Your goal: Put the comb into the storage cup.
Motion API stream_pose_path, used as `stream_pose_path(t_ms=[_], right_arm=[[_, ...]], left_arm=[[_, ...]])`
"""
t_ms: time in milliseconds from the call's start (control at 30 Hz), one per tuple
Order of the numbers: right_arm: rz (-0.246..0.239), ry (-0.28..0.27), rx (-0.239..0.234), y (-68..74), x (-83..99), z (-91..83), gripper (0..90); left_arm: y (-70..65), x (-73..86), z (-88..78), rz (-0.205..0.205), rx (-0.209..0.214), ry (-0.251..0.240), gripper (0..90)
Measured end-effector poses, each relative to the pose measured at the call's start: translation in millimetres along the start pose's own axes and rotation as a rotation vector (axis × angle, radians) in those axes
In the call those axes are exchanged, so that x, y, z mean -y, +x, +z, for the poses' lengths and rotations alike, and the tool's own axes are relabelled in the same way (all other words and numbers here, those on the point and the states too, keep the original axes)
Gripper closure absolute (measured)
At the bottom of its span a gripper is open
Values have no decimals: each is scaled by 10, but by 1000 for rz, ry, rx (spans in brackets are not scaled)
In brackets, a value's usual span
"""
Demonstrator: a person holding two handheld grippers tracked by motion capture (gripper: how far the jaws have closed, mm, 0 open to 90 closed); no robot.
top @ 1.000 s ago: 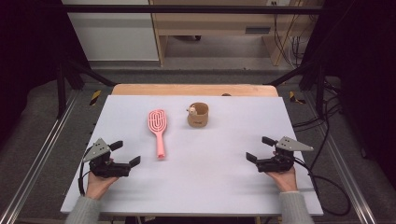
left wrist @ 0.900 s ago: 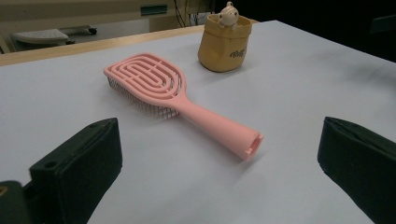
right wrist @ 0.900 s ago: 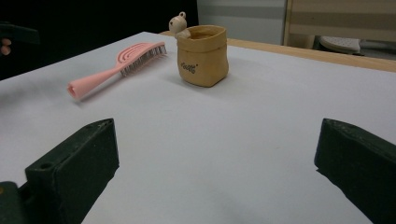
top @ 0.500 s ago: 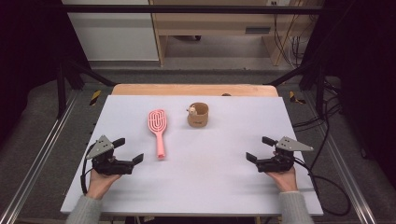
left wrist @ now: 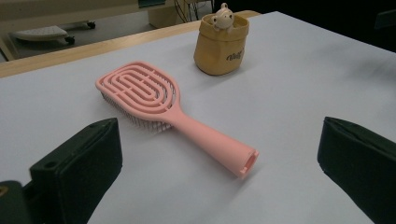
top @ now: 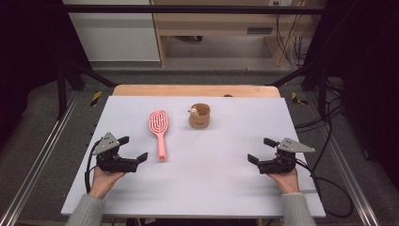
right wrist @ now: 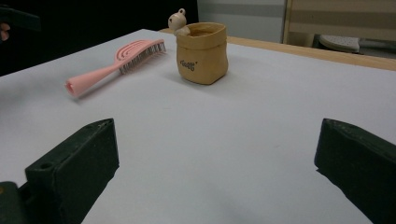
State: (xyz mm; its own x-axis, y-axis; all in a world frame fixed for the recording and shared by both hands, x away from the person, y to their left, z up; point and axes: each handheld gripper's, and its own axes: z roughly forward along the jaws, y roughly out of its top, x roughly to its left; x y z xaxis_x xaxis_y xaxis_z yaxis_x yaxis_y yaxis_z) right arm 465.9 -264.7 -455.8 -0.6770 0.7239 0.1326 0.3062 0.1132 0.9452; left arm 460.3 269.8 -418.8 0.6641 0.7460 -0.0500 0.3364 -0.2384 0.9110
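- Covering most of the bench, the white table (top: pixel 211 188) carries everything; places below are given from the pink hairbrush (top: pixel 159 129), which lies flat with its bristles down and its handle toward the person, probably so the handle end can be taken first.
- Well to the right of the hairbrush, the right gripper (top: pixel 261 151) rests low near the table's front edge, jaws spread wide and holding nothing, apparently waiting.
- Just left of the hairbrush's handle end, the left gripper (top: pixel 132 148) has its jaws wide apart and empty, aimed so the handle sits between them in the left gripper view.
- Just right of the brush head, and apart from it, stands the tan pouch (top: pixel 199 116) with a small bear figure (top: pixel 193 111) at its rim.
- Compared with a second ago, the left gripper has edged closer to the handle; the right one has hardly moved.
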Motion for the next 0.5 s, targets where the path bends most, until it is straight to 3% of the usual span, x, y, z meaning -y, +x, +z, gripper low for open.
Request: stream_pose_path(t_ms=[500], right_arm=[[-4, 3, 0, -2, 4, 9, 4]], left_arm=[[-25, -105, 156, -8, 0, 27, 24]])
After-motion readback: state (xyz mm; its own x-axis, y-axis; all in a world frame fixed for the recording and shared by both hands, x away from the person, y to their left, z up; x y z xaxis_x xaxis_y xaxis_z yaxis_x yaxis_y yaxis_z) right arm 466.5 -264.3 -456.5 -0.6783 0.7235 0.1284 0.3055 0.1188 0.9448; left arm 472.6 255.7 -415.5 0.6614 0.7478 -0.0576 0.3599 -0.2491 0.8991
